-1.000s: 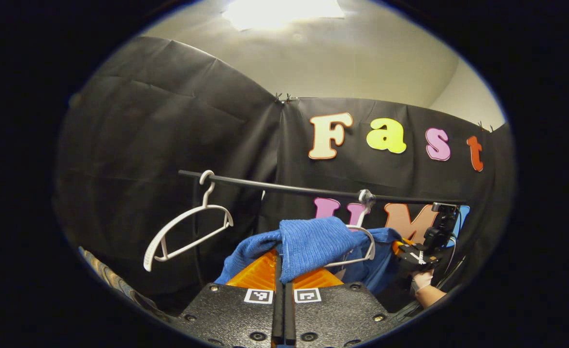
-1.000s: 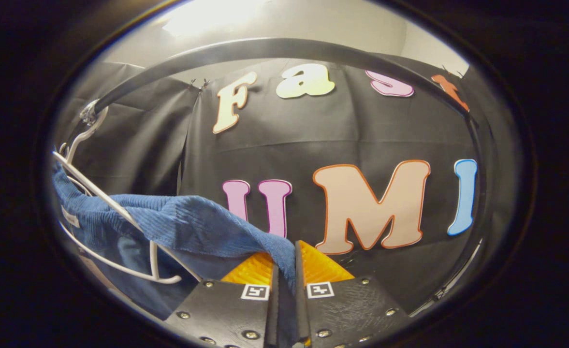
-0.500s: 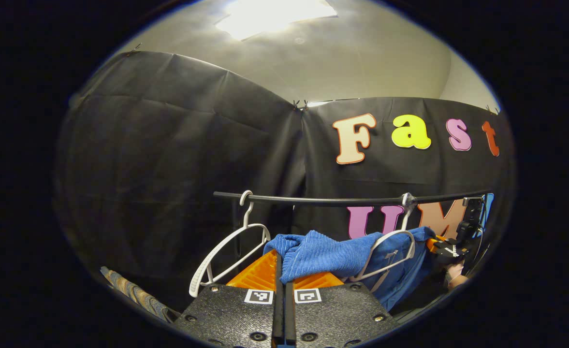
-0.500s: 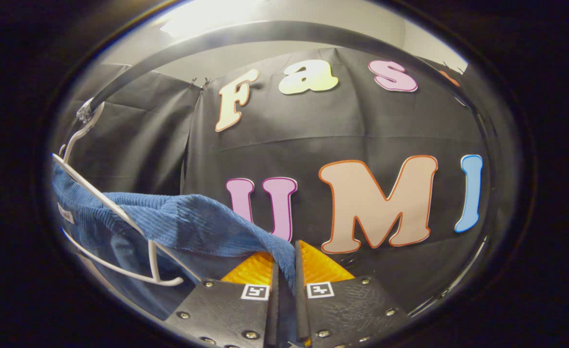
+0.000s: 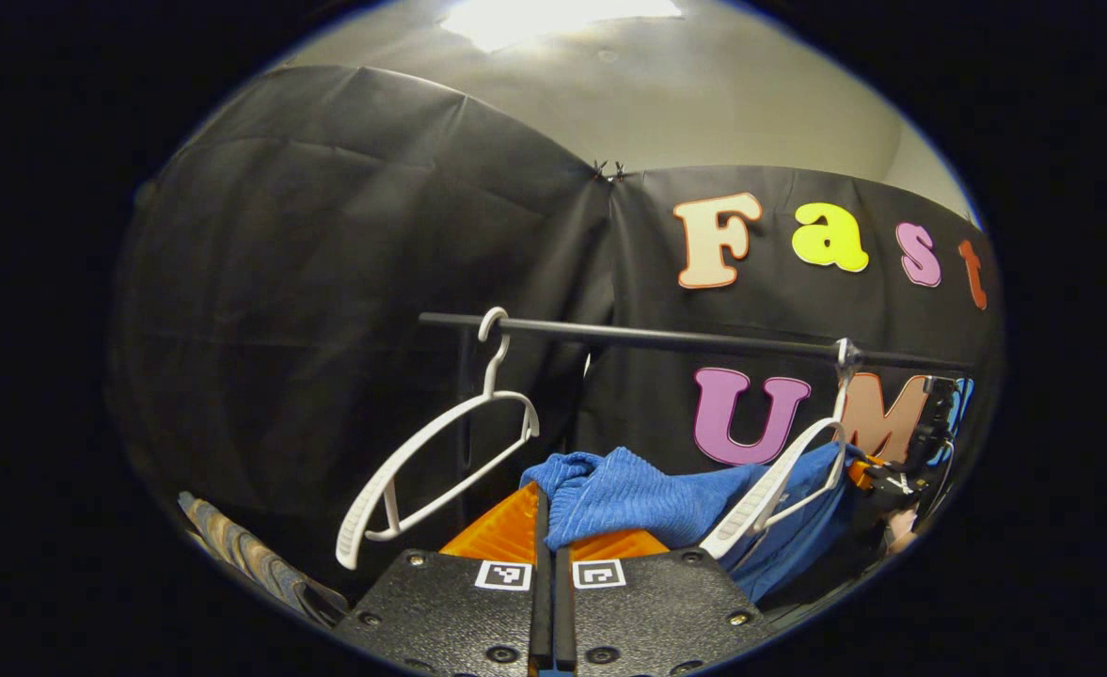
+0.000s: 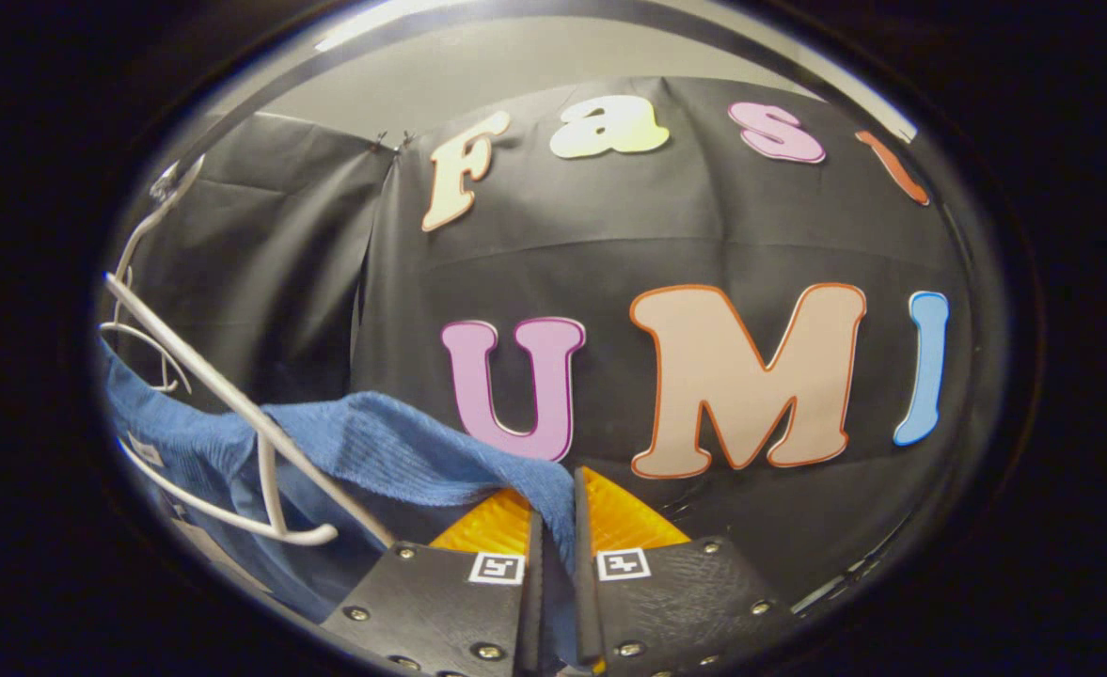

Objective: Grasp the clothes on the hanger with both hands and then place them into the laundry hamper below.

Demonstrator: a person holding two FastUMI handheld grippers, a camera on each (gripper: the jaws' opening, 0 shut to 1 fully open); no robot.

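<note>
A blue ribbed garment (image 5: 638, 496) drapes between both grippers, below the black rail (image 5: 666, 337). My left gripper (image 5: 547, 512) is shut on one bunched end of it, orange fingers pressed together. My right gripper (image 6: 553, 512) pinches the other end of the blue garment (image 6: 393, 451) between its orange fingers. A white hanger (image 5: 779, 484) hangs tilted from the rail, part of it still inside the cloth; the same hanger (image 6: 233, 414) crosses the left of the right gripper view. The right gripper (image 5: 877, 470) and the hand holding it show far right in the left gripper view.
An empty white hanger (image 5: 440, 451) dangles tilted from the rail's left part. A woven striped edge (image 5: 243, 559) shows at the lower left of the left gripper view. The rail (image 6: 261, 103) arcs overhead in the right gripper view.
Both grippers have dropped lower, so the rail sits higher in both views. The garment is pulled down off the tilting hanger, which stands more clear of the cloth.
</note>
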